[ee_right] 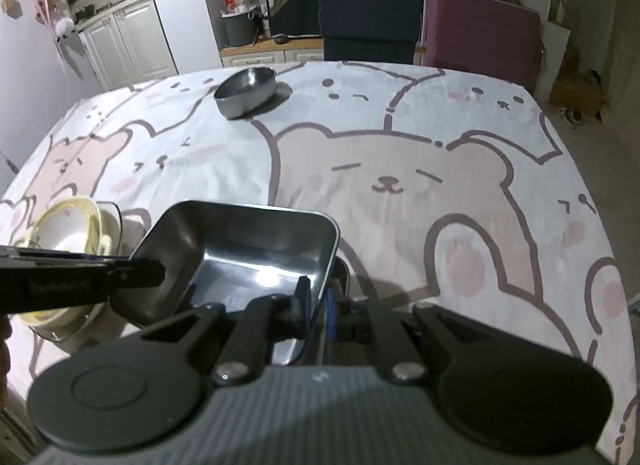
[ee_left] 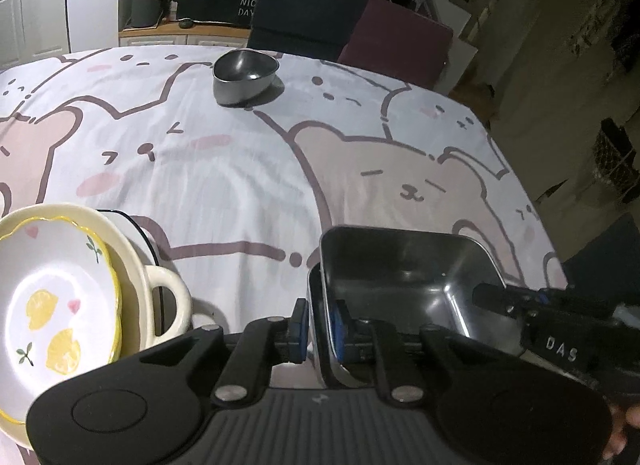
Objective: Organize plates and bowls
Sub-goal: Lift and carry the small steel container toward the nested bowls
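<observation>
On bear-print tablecloth (ee_left: 248,185), both grippers pinch square tray (ee_left: 400,277).

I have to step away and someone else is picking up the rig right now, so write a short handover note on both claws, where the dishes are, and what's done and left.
Left claw: shut on the left wall of the square metal tray.
Right claw: shut on the right wall of the same tray, so both hold it, near the table's front edge.
Stack at the front left: lemon plate sits in the cream handled dish, with a black-rimmed white dish underneath.
Far side: small metal bowl stands alone on the bear tablecloth.
Done: three ceramics stacked.
Left: place the tray, then collect the far bowl.
</observation>
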### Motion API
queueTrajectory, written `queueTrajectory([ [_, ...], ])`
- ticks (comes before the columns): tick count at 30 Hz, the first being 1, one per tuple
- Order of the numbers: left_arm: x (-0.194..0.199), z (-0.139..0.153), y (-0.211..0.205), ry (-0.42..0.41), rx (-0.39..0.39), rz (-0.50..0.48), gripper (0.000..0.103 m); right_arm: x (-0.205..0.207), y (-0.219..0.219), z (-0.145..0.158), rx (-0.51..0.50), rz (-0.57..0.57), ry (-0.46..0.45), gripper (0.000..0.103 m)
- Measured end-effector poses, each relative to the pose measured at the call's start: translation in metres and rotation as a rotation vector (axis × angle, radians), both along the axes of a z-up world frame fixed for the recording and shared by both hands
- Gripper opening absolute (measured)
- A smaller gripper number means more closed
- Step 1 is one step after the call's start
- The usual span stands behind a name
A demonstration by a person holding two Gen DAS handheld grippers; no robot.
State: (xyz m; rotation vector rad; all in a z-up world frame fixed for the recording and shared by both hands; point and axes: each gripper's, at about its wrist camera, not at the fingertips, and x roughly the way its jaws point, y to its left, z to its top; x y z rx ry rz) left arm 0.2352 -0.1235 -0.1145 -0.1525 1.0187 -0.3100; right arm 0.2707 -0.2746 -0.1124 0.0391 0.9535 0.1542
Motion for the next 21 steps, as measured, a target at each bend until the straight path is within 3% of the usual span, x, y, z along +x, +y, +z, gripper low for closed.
queueTrajectory([
  [21,0.011,-0.025,-0.013,0.021,0.045,-0.01,0.018,0.012,0.002,-0.024,-0.054,-0.006,0.042,0.009],
])
